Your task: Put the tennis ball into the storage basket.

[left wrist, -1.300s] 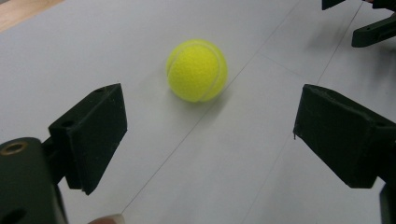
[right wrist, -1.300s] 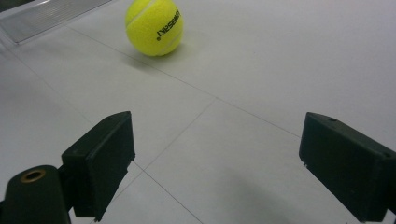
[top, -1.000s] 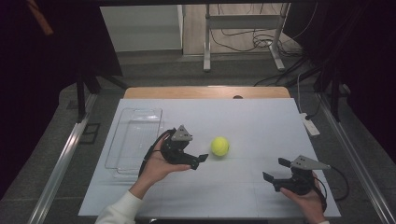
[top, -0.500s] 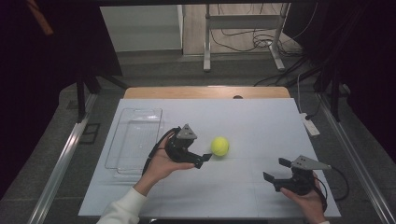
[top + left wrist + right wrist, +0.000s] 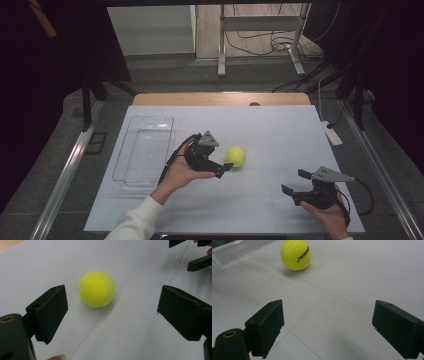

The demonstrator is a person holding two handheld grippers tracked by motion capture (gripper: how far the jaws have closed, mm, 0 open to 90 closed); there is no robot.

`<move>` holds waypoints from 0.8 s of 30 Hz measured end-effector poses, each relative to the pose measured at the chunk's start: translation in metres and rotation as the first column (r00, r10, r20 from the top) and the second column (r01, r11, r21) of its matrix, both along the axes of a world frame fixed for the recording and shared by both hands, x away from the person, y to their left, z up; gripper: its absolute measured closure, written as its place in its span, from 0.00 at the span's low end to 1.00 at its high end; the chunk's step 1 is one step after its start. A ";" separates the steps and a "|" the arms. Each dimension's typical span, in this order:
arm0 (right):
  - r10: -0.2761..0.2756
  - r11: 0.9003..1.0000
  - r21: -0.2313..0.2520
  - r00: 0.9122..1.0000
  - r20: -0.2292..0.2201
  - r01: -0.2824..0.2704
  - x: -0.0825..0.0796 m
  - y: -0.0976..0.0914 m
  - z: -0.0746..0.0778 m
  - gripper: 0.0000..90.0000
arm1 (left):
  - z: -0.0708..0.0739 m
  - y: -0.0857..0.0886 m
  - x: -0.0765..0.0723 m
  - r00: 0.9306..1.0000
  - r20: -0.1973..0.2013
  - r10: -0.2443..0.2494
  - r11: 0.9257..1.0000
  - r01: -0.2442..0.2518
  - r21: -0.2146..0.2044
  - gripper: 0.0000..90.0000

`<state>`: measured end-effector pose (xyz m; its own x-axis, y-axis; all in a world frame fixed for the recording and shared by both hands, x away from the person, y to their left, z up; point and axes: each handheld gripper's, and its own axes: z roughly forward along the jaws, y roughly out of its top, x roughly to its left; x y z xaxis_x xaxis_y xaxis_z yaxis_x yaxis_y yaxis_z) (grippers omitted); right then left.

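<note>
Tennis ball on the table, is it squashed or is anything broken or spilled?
Nothing stands out. The tennis ball is round and whole on the white table, just ahead of the open left gripper. The clear tray lies flat and empty. The right gripper is open too.

The left gripper has its jaws spread wide, nothing between them. A yellow tennis ball sits on the white tabletop just ahead, nearer the left jaw, touching neither. The other gripper shows far ahead to the right.

The left gripper has neared the tennis ball.
</note>
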<state>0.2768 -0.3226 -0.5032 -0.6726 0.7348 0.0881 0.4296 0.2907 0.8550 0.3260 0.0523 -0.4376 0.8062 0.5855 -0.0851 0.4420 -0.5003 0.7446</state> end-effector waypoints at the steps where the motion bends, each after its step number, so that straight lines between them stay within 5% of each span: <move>1: 0.000 1.000 -0.001 1.000 -0.001 0.000 0.000 0.000 0.000 0.12 | 0.000 0.000 0.001 1.000 -0.001 0.000 1.000 0.000 0.001 0.11; 24: 0.001 1.000 -0.004 1.000 -0.003 -0.001 0.001 0.000 -0.001 0.12 | -0.004 -0.016 0.016 1.000 -0.028 -0.009 1.000 0.010 0.024 0.11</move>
